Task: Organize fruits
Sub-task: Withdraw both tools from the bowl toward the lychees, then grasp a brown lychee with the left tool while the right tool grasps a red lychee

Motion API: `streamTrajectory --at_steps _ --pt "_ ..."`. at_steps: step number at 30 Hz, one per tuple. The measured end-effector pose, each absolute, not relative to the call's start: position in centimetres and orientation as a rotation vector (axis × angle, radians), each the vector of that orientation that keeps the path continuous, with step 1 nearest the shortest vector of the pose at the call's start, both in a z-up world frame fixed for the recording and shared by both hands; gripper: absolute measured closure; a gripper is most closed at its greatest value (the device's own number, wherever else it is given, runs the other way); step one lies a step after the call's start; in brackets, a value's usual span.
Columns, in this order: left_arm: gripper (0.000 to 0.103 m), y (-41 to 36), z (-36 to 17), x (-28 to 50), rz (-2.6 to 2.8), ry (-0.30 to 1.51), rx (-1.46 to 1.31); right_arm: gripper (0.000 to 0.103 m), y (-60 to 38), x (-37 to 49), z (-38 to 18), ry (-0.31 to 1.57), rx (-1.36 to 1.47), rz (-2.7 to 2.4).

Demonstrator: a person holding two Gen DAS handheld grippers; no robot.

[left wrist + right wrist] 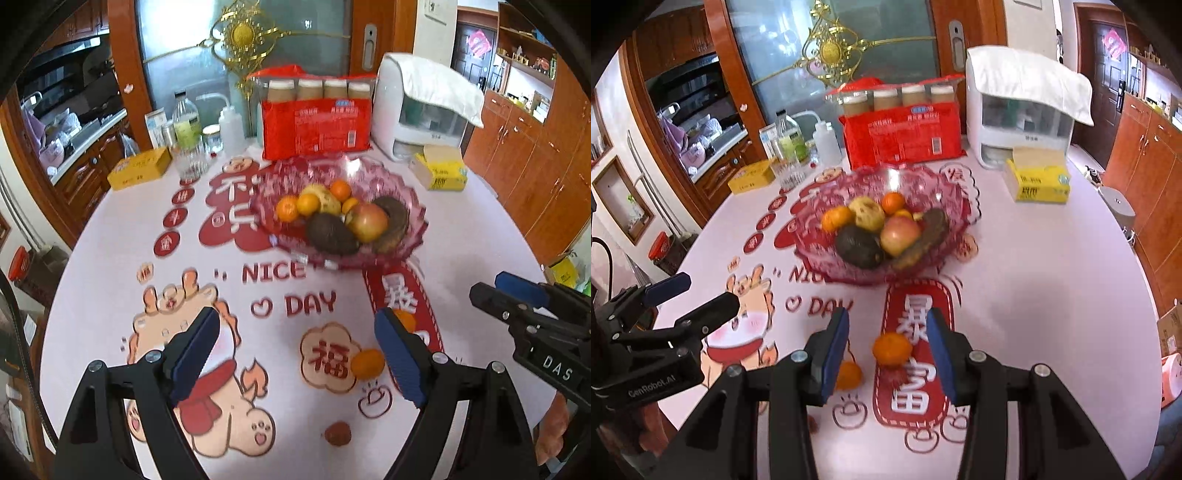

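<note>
A pink glass fruit bowl [413, 206] stood near the middle of the bench [480, 240], holding several tangerines, a pale pear-like fruit, an apple [367, 219], a dark avocado [330, 234] and a brown elongated fruit. Three loose fruits lay on the printed cloth nearer the cameras: one tangerine [892, 349] on the red banner, a second tangerine [367, 363] just beside the flower-shaped print, and a small reddish lychee-like fruit [337, 434] closest to the near edge.

The right hand-held gripper [886, 350] hung above the bench with its jaws moderately parted; the first tangerine appeared between its blue pads [834, 354], not touching either, and nothing was gripped. The left hand-held gripper [295, 354] stood wide and empty over the cartoon print, the second tangerine lying partly behind its right-side pad.

Behind the bowl stood a red package [316, 127] topped with a row of jars, a white appliance [417, 110] draped with a cloth, a yellow tissue box [439, 173], a second yellow box [140, 168] and clear bottles [186, 125]. Wooden cabinets [535, 155] lined the right side of the room.
</note>
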State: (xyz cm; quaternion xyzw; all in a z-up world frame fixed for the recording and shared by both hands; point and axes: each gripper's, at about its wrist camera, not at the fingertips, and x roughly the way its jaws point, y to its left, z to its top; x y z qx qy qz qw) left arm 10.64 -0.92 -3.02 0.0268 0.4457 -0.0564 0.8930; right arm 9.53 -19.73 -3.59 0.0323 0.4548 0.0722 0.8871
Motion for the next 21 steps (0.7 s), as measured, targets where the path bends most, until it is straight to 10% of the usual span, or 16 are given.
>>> streamTrajectory --at_steps 21 --pt "0.018 -1.1 -14.8 4.7 -0.147 1.082 0.035 0.059 -20.6 7.0 -11.5 1.084 0.075 0.142"
